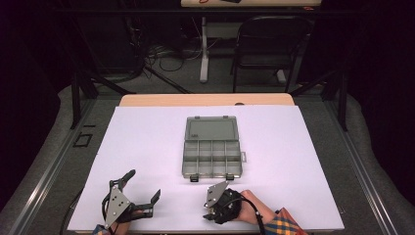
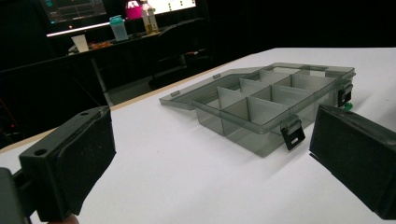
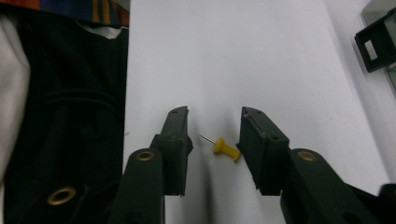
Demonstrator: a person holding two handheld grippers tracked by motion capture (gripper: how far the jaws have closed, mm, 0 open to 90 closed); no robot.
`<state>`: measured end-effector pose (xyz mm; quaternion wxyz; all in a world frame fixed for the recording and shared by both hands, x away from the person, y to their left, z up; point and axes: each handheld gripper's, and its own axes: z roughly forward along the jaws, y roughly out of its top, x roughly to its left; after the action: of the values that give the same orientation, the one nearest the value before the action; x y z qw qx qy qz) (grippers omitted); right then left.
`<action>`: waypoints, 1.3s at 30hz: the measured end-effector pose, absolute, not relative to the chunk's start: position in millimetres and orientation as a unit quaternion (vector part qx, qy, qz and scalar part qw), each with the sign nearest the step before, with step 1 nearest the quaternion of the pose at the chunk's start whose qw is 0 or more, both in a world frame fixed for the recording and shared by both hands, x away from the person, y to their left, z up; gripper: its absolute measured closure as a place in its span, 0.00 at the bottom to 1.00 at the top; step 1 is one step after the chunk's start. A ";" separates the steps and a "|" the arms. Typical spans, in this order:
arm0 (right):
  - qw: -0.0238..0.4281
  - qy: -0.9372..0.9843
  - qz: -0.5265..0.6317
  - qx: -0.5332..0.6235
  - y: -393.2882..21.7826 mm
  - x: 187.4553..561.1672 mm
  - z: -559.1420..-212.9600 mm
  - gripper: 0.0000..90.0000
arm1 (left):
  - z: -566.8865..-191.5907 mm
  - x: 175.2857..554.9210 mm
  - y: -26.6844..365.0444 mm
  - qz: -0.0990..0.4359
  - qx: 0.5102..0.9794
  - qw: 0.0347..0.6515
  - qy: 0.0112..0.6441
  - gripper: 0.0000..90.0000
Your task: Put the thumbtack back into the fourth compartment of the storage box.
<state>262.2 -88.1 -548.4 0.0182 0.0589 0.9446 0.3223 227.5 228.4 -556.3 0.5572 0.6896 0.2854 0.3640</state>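
Right gripper (image 3: 213, 140) brackets a small yellow plastic pushpin (image 3: 225, 149) on the near table edge, jaws partly apart, not yet pinching; the open grey compartment box (image 1: 212, 152) beyond looks empty.

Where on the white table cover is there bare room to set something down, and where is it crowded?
Bare: the white table cover left and right of the open grey plastic compartment box. Crowded: the near edge, with the left gripper, the right gripper and the yellow pushpin.

My table (image 1: 147, 147) is white-topped. At frame centre lies the open grey compartment box (image 1: 213, 152); a yellow pushpin (image 3: 225, 149) lies near the lower edge.
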 end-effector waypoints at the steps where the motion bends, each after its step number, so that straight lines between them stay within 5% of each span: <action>1: 0.015 0.944 0.325 0.062 -88.7 262.8 -548.9 0.72 | -556.3 227.4 228.4 0.364 0.690 0.557 0.285 0.00; 8: 0.028 0.940 0.325 0.096 -93.3 269.2 -548.9 0.91 | -556.4 227.7 228.2 0.364 0.691 0.556 0.285 0.00; 39: 0.061 0.904 0.374 0.196 -114.0 287.2 -531.0 0.92 | -556.4 227.7 227.8 0.364 0.691 0.556 0.284 0.00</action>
<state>287.2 -114.0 -531.0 0.0613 0.1963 0.9044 0.3739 227.7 227.8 -556.4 0.5558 0.6912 0.2840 0.3642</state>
